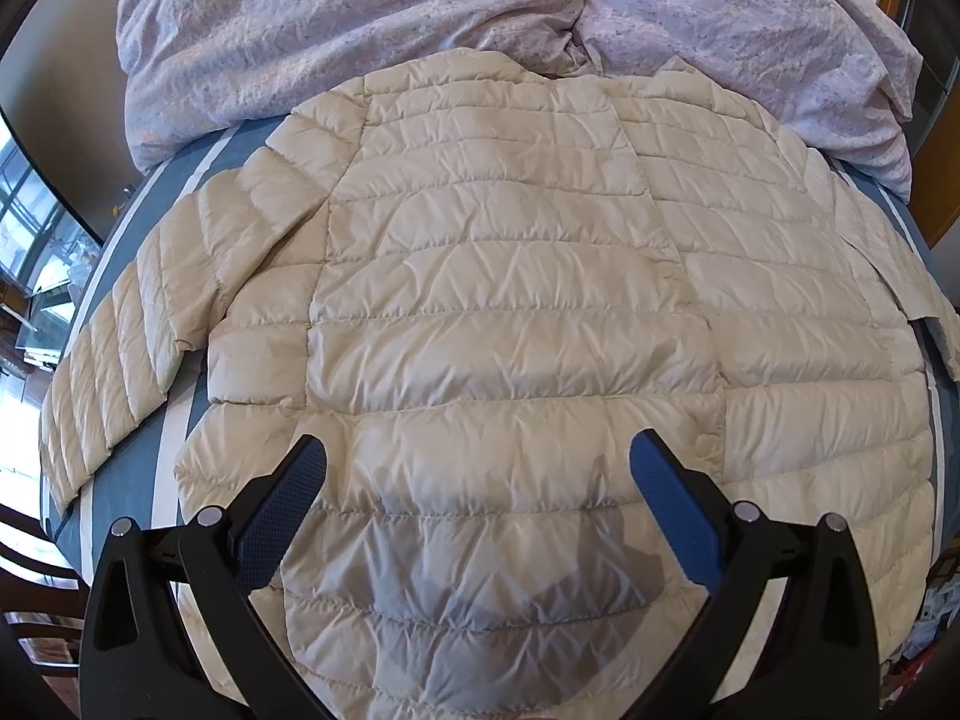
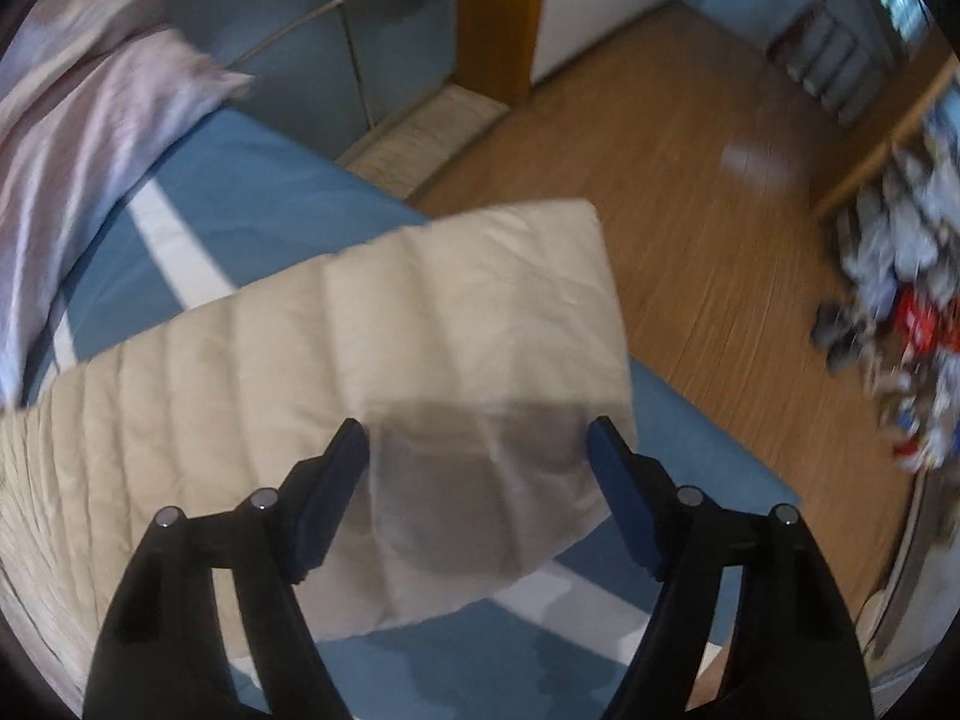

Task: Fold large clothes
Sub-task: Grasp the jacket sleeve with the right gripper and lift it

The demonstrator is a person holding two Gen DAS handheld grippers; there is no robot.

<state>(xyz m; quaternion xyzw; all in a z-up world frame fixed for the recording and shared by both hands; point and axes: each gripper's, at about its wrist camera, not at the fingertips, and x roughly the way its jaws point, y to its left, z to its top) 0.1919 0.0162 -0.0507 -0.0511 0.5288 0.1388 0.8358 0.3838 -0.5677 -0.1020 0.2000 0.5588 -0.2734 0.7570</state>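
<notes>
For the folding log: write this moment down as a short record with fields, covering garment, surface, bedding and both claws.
garment: cream quilted puffer jacket, spread flat, back side up
right sleeve end: cream quilted cuff, lying past the bed edge, under the right claw
surface: blue bed sheet with white stripes
bedding: crumpled lilac duvet beyond the collar
left claw: open, over the hem, gripping nothing
right claw: open, sleeve below, not pinched

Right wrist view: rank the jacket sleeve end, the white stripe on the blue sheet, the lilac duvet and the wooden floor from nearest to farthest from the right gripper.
1. Jacket sleeve end, directly under the right gripper.
2. White stripe, upper left on the blue sheet.
3. Lilac duvet, far left.
The wooden floor, right, lies off the bed; its rank against the duvet is unclear.
</notes>
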